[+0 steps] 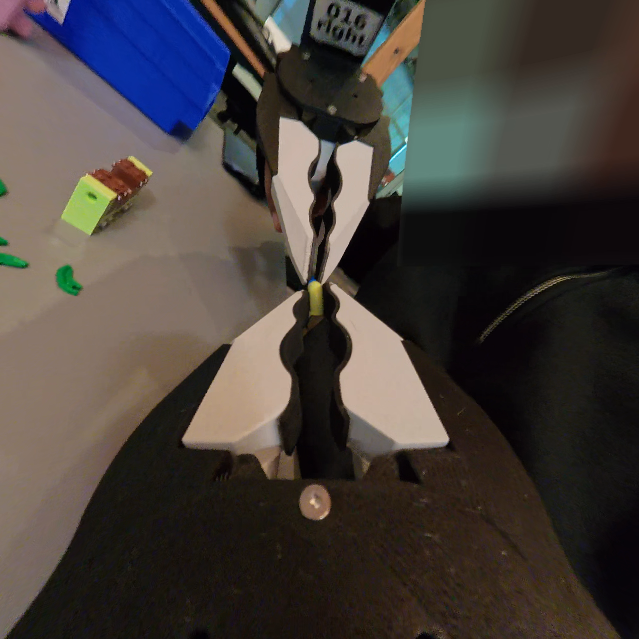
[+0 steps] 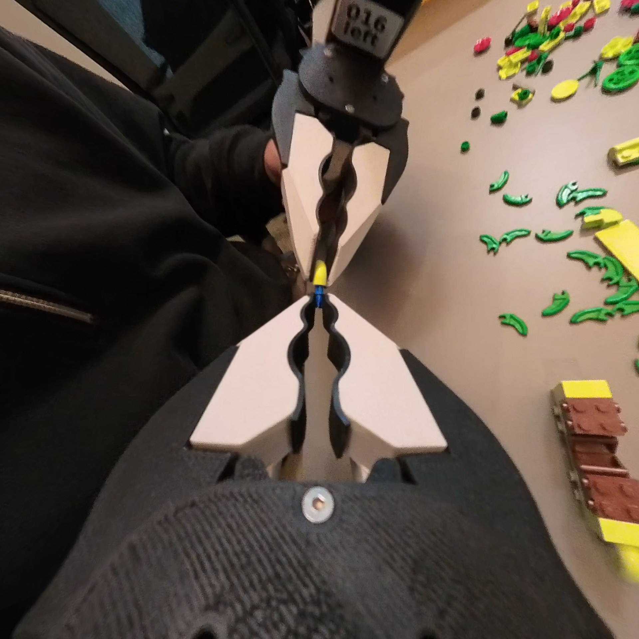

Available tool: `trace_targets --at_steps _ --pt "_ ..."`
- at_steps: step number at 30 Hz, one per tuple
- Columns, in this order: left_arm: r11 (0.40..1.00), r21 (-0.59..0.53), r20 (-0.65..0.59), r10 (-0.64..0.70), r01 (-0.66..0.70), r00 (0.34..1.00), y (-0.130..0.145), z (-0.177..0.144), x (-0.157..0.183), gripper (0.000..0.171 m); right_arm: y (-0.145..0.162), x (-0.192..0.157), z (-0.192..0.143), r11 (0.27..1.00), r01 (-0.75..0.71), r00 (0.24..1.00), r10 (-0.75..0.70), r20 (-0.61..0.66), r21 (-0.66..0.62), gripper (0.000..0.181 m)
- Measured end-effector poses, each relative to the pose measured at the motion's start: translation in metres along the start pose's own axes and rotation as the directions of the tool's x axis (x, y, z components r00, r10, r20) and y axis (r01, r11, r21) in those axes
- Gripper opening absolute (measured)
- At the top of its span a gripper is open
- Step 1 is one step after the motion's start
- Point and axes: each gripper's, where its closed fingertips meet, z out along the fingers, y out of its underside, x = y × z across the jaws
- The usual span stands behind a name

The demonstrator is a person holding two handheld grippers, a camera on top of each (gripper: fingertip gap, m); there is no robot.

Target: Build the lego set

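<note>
Grey tabletop point(image 1: 103, 345), cluttered edge behind it, a person's dark sleeve point(image 2: 86, 207) along one side. Left claw point(image 1: 315, 297) clenched on a small yellow-green piece point(image 1: 315, 301), pinched right at the tips. Right claw point(image 2: 318, 302) clenched on a tiny blue pin point(image 2: 318, 300), also at the very tips. Both claws are held tip to tip above the tabletop, pointing at each other; the blue pin's end meets the end of the yellow-green piece, touching or nearly so, can't tell if it is seated. In the left wrist view only a sliver of blue shows at the top of the yellow-green piece. Further out: partly built lego block point(image 1: 103, 198), lime ends with brown plates between, lying on the tabletop well apart from the claws; same block point(image 2: 594, 460) shows in the right wrist view. Loose green leaf pieces point(image 2: 553, 311) scattered beyond it, a few point(image 1: 67, 280) near the block in the left wrist view. Flat yellow plate point(image 2: 622, 245) among the leaves. Mixed pile of yellow, green and red parts point(image 2: 560, 45) at the far corner. Blue bin point(image 1: 138, 58) at the tabletop's back edge.
</note>
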Motion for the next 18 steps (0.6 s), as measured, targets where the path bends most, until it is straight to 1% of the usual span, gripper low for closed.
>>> trace_targets --at_steps 2,4,8,11,15,18 --pt "0.998 -0.069 0.045 0.01 -0.007 0.999 0.01 0.003 -0.006 0.008 0.009 0.004 0.004 0.999 0.007 1.0 -0.008 -0.012 -0.034 0.001" --pt "0.995 -0.097 0.074 0.017 -0.01 0.997 0.015 0.004 -0.011 0.008 0.015 0.007 0.007 0.999 0.015 1.0 -0.016 -0.018 -0.043 0.001" --pt "0.998 -0.066 0.072 0.009 -0.004 0.997 0.013 0.004 -0.013 0.007 0.015 0.009 0.007 1.0 0.02 1.0 -0.02 -0.019 0.016 0.001" --pt "0.998 -0.066 0.075 0.003 0.002 0.997 0.016 0.005 -0.015 0.007 0.017 0.01 0.008 0.997 0.037 0.999 -0.034 -0.039 0.064 0.001" --pt "0.999 -0.038 0.037 -0.035 0.036 0.999 0.015 0.006 -0.01 0.007 0.014 0.006 0.007 0.986 0.024 0.999 -0.019 -0.027 0.164 0.001" --pt "0.997 -0.03 0.024 -0.076 0.077 0.997 0.015 0.007 -0.011 0.007 0.015 0.006 0.006 0.982 0.067 0.996 -0.056 -0.069 0.179 0.001"
